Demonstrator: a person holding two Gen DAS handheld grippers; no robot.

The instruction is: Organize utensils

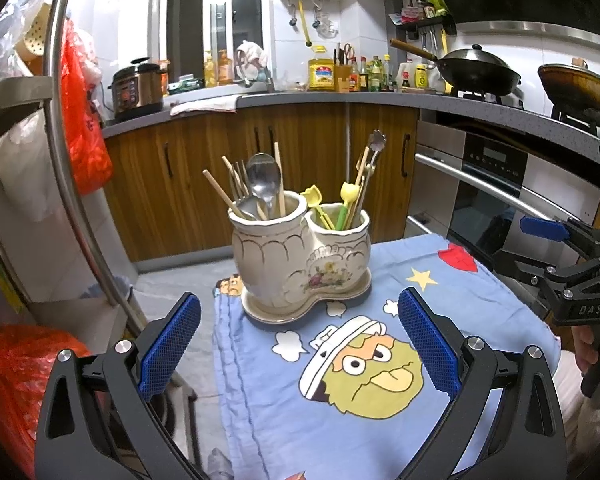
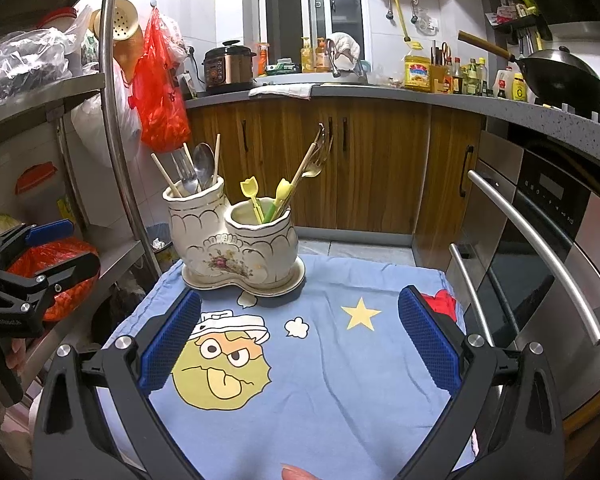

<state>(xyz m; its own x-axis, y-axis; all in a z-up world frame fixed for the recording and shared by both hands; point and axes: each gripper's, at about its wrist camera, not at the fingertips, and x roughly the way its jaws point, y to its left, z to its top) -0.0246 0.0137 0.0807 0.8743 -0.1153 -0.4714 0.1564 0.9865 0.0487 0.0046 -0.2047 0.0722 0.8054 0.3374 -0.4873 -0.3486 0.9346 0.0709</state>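
1. The jaws of the left gripper (image 1: 299,344) are seen spread wide with nothing held between them; those of the right gripper (image 2: 299,340) are likewise spread and empty.
2. Both grippers are held above the near part of a blue cartoon cloth (image 2: 340,400) that covers the surface.
3. In the left view the right gripper is seen at the right edge, beyond the cloth's side; in the right view the left gripper is seen at the left edge, beside a steel rack (image 2: 60,92).
4. A cream two-cup holder (image 1: 300,256) is stood upright on its matching saucer at the far part of the cloth, well apart from both grippers.
5. In its taller cup a metal spoon (image 1: 264,178), a fork (image 2: 184,168) and chopsticks (image 1: 220,194) are held, handles down.
6. In its shorter cup yellow picks (image 1: 313,196) and slim gold utensils (image 1: 374,148) are held, leaning outward.
7. Beyond the surface, wooden cabinets (image 1: 300,160) are seen under a grey counter, with an oven (image 2: 540,240) to the right.
8. On the counter a cooker (image 2: 228,66), bottles and a wok (image 1: 476,68) are seen.
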